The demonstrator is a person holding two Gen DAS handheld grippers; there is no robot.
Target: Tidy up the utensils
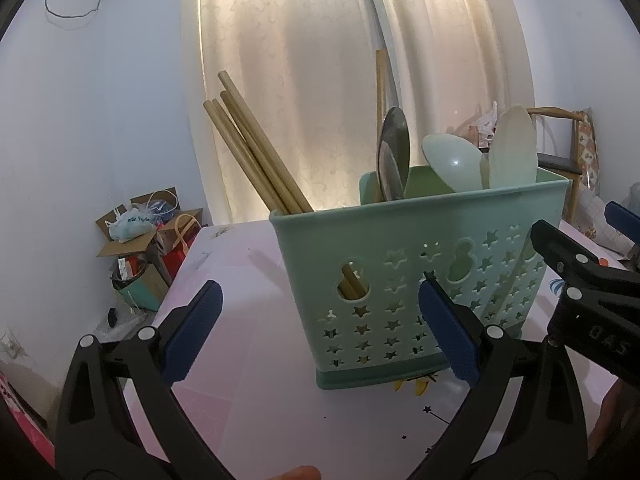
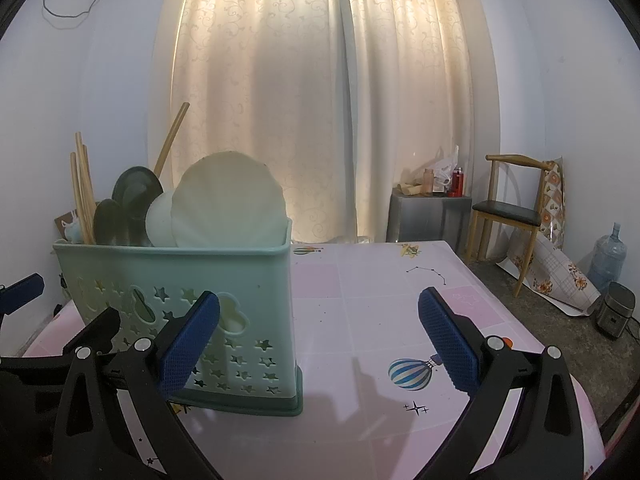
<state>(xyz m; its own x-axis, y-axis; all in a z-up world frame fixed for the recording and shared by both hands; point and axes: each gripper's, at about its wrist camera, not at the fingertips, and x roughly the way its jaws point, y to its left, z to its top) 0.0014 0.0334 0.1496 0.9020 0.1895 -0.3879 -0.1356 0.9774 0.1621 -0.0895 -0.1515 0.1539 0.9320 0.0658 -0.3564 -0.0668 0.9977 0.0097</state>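
Utensils [image 1: 256, 152] binned; hand-held grippers [image 1: 320, 336] [image 2: 320, 344] wide, empty.

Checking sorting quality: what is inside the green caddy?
In the green caddy: chopsticks at one end, a metal spoon and pale spoons at the other. Its walls hide most handles and the bottom.
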